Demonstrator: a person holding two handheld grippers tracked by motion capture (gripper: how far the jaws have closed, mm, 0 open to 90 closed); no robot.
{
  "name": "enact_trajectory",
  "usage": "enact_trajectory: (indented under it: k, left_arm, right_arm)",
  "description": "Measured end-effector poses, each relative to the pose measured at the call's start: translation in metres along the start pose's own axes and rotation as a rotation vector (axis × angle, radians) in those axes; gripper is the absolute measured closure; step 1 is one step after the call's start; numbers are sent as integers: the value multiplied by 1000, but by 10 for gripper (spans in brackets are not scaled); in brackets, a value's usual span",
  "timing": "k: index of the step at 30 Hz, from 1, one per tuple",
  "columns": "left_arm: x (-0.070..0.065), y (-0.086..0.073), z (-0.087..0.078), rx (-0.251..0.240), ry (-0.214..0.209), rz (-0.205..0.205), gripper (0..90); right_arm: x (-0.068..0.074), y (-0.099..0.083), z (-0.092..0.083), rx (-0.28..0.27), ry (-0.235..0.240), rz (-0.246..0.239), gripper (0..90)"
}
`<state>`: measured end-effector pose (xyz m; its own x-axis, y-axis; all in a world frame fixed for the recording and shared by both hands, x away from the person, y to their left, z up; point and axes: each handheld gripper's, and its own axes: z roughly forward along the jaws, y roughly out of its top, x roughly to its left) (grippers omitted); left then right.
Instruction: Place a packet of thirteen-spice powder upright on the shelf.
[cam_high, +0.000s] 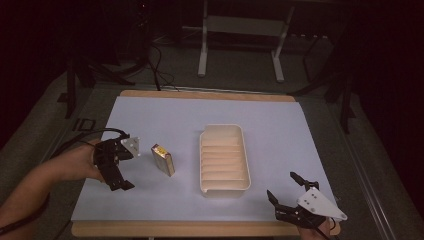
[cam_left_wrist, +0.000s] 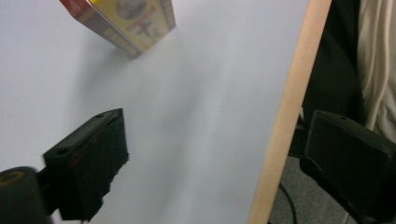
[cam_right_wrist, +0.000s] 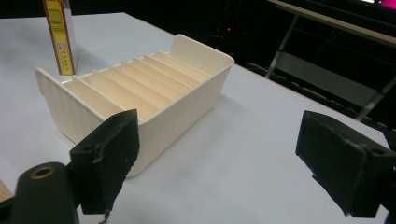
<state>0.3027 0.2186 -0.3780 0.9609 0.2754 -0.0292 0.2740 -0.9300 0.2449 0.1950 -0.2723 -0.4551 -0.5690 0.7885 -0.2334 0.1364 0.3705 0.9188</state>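
Note:
A small yellow and red box (cam_high: 164, 159) stands on its edge on the white sheet, left of a cream tray (cam_high: 202, 150) with several slots. My left gripper (cam_high: 122, 165) hovers just left of the box, open, with nothing between its jaws. In the left gripper view the box (cam_left_wrist: 126, 21) is at the top, beyond the open left gripper (cam_left_wrist: 215, 154). My right gripper (cam_high: 281, 185) rests open near the front right corner, pointing toward the tray. The right gripper view has the tray (cam_right_wrist: 177, 112) ahead of the open right gripper (cam_right_wrist: 217, 163), with the box (cam_right_wrist: 60, 35) behind it.
The white sheet (cam_high: 270, 115) covers a wooden board whose front edge (cam_left_wrist: 289, 107) runs close to my left gripper. Behind the table stand white metal frame legs (cam_high: 202, 50) and dark cables (cam_high: 160, 70) on the floor.

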Motion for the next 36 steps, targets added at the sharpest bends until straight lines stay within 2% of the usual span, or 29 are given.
enact_trajectory:
  k: [3,5,8,16,20,24,29,33,35,36]
  left_arm:
    - [7,6,-4,-8,3,-1,97]
    - [10,11,-7,-12,26,9,110]
    - [14,19,-8,-3,31,25,134]
    - [25,36,-5,12,53,70,151]
    - [30,44,-3,26,60,94,206]
    - [34,55,0,46,78,122,215]
    - [34,69,7,102,105,170,215]
    - [32,80,12,133,119,250,223]
    - [32,86,14,152,130,295,259]
    - [32,87,15,158,137,304,280]
  right_arm:
    - [0,0,0,1,1,0,135]
    - [0,0,0,2,2,0,135]
    - [0,0,1,3,6,-2,135]
    - [0,0,1,8,14,-1,135]
    - [0,0,1,6,15,-1,136]
    - [0,-1,1,9,17,1,136]
    - [0,-1,2,12,22,-1,136]
    - [-1,-1,2,15,27,10,136]
    - [-1,-1,2,16,28,14,137]
    - [-1,-2,2,16,29,13,137]
